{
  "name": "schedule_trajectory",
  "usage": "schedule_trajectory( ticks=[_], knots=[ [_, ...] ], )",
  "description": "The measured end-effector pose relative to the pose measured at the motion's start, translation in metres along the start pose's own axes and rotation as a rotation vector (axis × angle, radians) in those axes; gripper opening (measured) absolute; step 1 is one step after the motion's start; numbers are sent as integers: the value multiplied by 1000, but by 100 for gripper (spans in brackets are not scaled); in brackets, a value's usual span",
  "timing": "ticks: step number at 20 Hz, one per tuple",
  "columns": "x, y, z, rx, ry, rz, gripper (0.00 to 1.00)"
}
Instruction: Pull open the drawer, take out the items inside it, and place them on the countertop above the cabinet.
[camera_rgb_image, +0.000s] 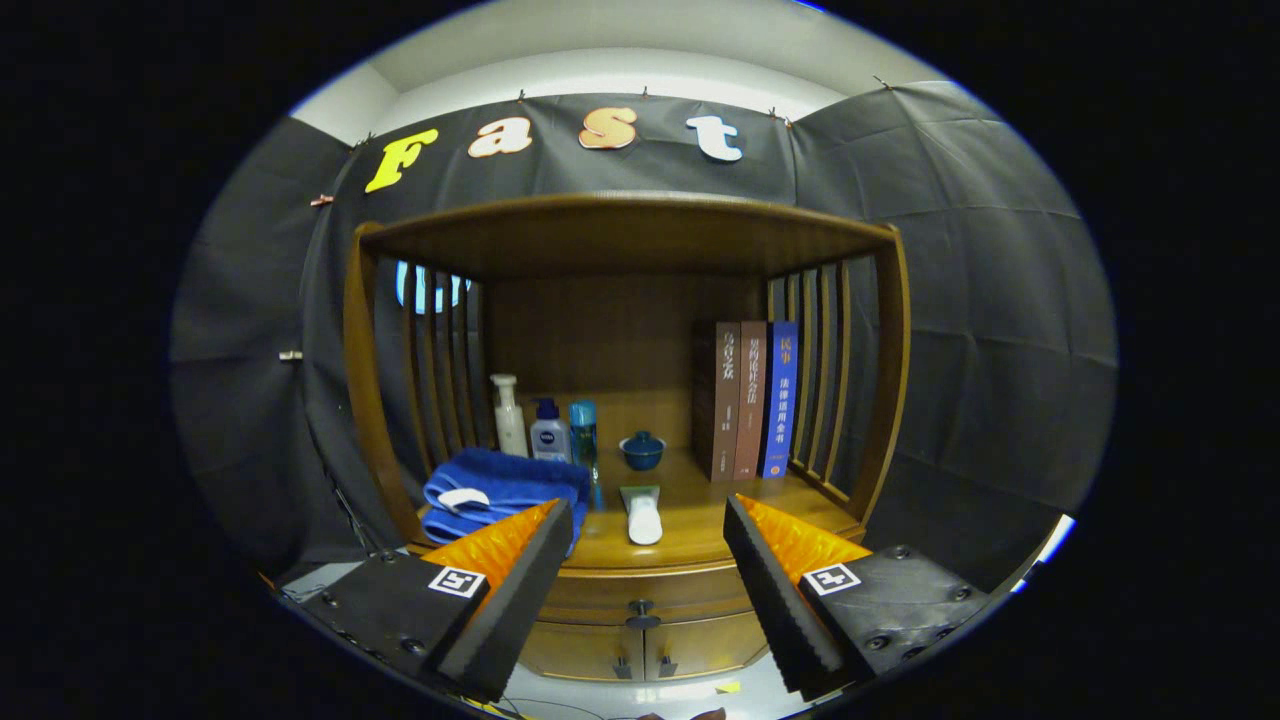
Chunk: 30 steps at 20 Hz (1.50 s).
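Observation:
A wooden cabinet stands ahead of me, its countertop (690, 515) under an open shelf frame. Just under the countertop runs the drawer (620, 592), shut, with a small dark knob (640, 607) at its middle. My gripper (648, 540) is open, its two black and orange fingers spread wide with nothing between them. The knob lies between the fingers and a short way beyond them. What the drawer holds is hidden.
On the countertop lie a folded blue towel (505, 490) at the left, a white tube (642, 515) in the middle, three bottles (548, 428) and a small blue lidded bowl (642, 450) behind, three upright books (748, 398) at the right. Two cabinet doors (640, 650) sit below the drawer.

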<state>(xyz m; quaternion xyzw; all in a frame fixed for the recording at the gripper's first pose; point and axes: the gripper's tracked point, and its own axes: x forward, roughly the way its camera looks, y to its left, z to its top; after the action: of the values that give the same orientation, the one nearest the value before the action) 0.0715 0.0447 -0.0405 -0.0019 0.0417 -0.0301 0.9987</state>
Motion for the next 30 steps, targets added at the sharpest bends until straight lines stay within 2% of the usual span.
schedule_trajectory(
  ticks=[6,14,19,25,30],
  knots=[
    [-31,0,73,4,-77,-19,99],
    [-44,10,119,21,-89,-25,99],
    [-41,19,115,26,-71,-49,99],
    [-48,35,113,-53,-72,27,100],
    [-51,30,106,-15,-54,43,100]
  ],
)
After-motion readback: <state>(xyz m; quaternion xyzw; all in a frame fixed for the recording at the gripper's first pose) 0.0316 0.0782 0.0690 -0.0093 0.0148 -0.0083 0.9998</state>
